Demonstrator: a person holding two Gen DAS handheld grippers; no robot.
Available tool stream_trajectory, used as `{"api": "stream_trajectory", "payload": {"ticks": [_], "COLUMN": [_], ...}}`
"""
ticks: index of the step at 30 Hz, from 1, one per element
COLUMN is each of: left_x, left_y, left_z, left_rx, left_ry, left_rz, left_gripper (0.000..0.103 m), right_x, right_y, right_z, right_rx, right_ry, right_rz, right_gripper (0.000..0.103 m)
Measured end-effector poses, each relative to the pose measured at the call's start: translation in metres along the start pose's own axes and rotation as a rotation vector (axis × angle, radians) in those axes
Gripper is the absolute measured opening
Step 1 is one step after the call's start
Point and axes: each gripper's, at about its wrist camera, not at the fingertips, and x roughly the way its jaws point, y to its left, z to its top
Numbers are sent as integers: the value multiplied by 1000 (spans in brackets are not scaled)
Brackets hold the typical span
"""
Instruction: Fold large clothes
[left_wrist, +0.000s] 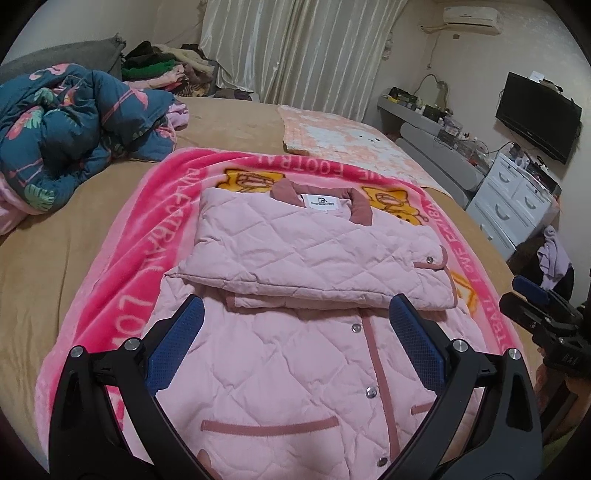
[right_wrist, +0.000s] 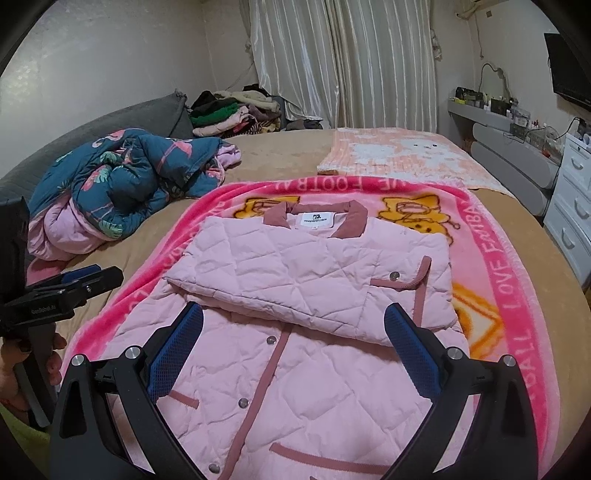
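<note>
**Pink quilted jacket half folded on a bed, both grippers free above it**

A pink quilted jacket (left_wrist: 295, 332) lies front-up on a bright pink cartoon blanket (left_wrist: 122, 258) spread over a tan bed (left_wrist: 55, 277). Its sleeves (right_wrist: 295, 280) are folded across the chest in a padded band just below the collar (right_wrist: 314, 218). The lower body, with its snap buttons and pocket trim, is flat and nearest the cameras.

The left gripper (left_wrist: 295, 339) hovers over the lower jacket, jaws released and spread wide, nothing between them. The right gripper (right_wrist: 291, 343) hovers beside it, jaws likewise spread wide and empty. A hand (right_wrist: 22, 369) shows at the left gripper's handle.

The likely next step is folding the hem up toward the collar. To do it well, each gripper should probably take one bottom corner, pinching all the padded layers. Both should lift together and evenly, so the thick fabric does not skew. Dragging may pull the folded sleeves loose.

A rumpled dark floral quilt (left_wrist: 74, 122) lies well apart.
</note>
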Motion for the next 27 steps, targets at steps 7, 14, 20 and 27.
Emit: {"api": "stream_trajectory", "payload": {"ticks": [7,14,20,27], "left_x": [-10,-17,-19,-22], "left_y": [-1,0,-2,0], "left_z": [-15,-34,-52,-69], "left_rx": [13,25,41,56], "left_ry": [-6,7,18,25], "left_rz": [5,14,20,36], "left_gripper": [94,94,94,94], "right_x": [-16,-23,-28,-33], "right_y": [-3,-9,-13,-21], "right_z": [-15,-34,-50,-70], "right_rx": [1,12,20,30], "right_ry": [-12,-4,5,23], "right_rz": [-3,-10,-19,-37], "right_gripper": [98,98,98,98]}}
